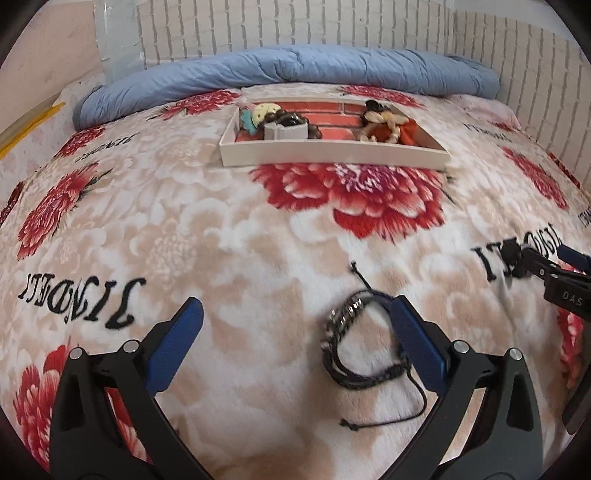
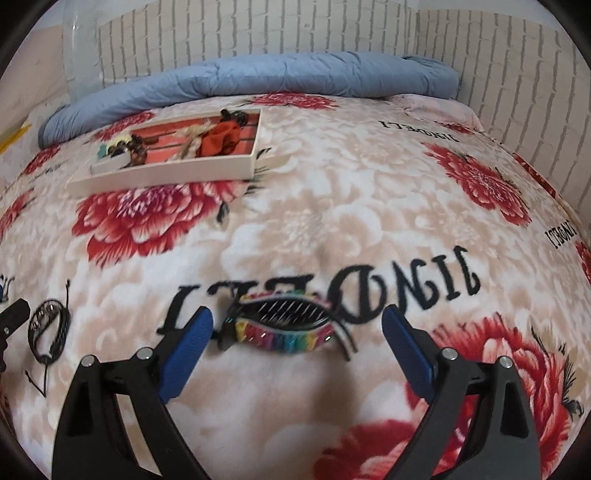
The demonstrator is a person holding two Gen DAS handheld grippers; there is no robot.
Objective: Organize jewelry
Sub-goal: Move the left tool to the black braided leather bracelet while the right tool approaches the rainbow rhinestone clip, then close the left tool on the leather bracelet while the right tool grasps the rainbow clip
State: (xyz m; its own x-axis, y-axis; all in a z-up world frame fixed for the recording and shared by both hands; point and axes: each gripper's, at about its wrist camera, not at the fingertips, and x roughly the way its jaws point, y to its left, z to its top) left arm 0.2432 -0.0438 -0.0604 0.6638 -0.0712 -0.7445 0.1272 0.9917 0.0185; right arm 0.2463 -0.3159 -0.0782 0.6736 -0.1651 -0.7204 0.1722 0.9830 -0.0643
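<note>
A black cord bracelet is lying on the flowered blanket of the bed, close in front of the left hand-held gripper. It is resting just inside the right blue finger of this gripper, touching it or nearly so; I cannot tell which. The left hand-held gripper is standing wide open and is grasping nothing.

A rainbow-coloured hair clip is lying on the same blanket, between the two fingers of the right hand-held gripper. Its left end is sitting just beside the left blue finger, while the other finger is well apart from it. This gripper is also spread open and is holding nothing.

Farther back on the bed, a shallow white tray is already holding several pieces of jewelry: dark beads on the left, pale and orange pieces on the right. Behind the tray, a rolled blue quilt is lying along a white brick-patterned wall.
</note>
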